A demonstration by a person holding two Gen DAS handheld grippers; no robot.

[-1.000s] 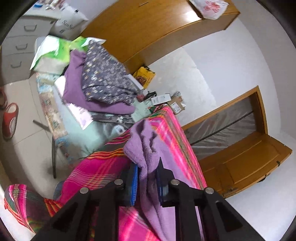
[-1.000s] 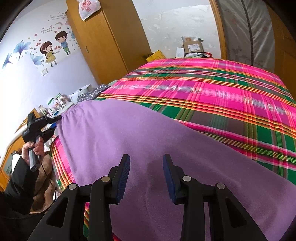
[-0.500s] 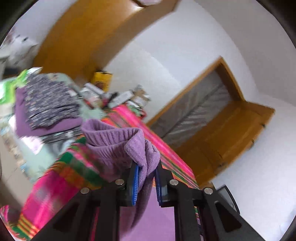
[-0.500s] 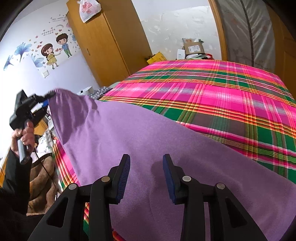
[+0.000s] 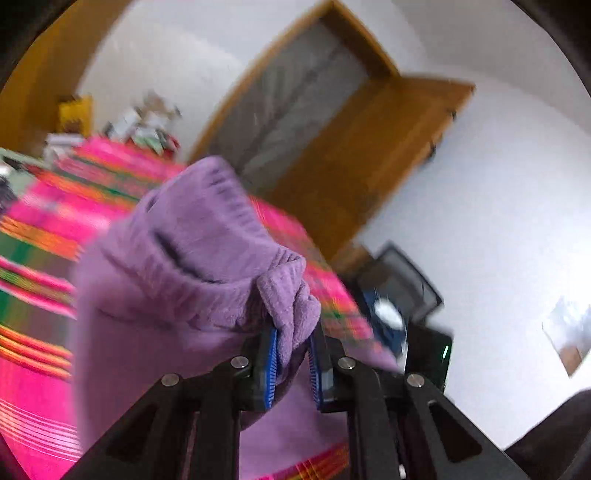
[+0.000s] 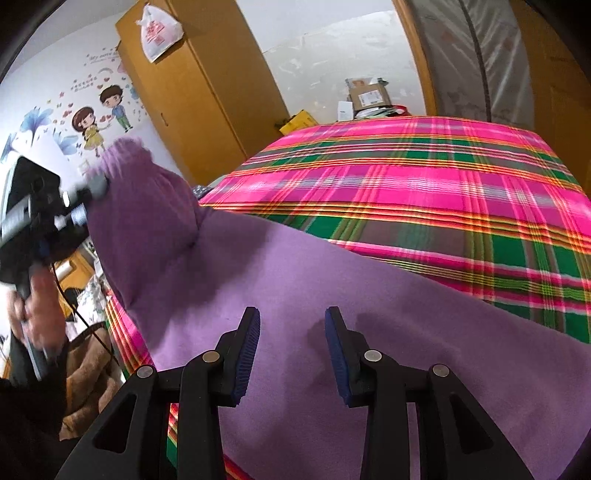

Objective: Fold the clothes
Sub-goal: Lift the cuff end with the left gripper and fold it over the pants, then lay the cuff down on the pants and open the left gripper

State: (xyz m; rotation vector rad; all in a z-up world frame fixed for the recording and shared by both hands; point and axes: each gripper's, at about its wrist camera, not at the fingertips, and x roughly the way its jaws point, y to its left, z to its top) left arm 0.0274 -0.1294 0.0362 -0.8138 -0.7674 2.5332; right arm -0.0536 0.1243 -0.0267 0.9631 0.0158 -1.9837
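A purple knit garment (image 6: 332, 280) lies spread over the near part of a bed with a pink and green plaid cover (image 6: 424, 177). My left gripper (image 5: 291, 332) is shut on the garment's ribbed end (image 5: 207, 229) and holds it up in the air. That end bunches above the blue pads (image 5: 271, 354). In the right wrist view the left gripper (image 6: 92, 190) shows at the far left in a person's hand (image 6: 33, 314), with the lifted cloth hanging from it. My right gripper (image 6: 291, 317) stands open just over the flat part of the garment, with nothing between its fingers.
A wooden wardrobe (image 6: 207, 85) with a white plastic bag (image 6: 159, 33) on top stands beyond the bed's left side. Cardboard boxes (image 6: 369, 96) sit past the bed's far end. A brown cloth (image 6: 88, 369) lies low at the left. A wooden door (image 5: 351, 147) stands open.
My left gripper has risen and swung over the bed with the garment's end in it, rolling as it went. More of the purple cloth is lifted off the bed. The right gripper has kept still.
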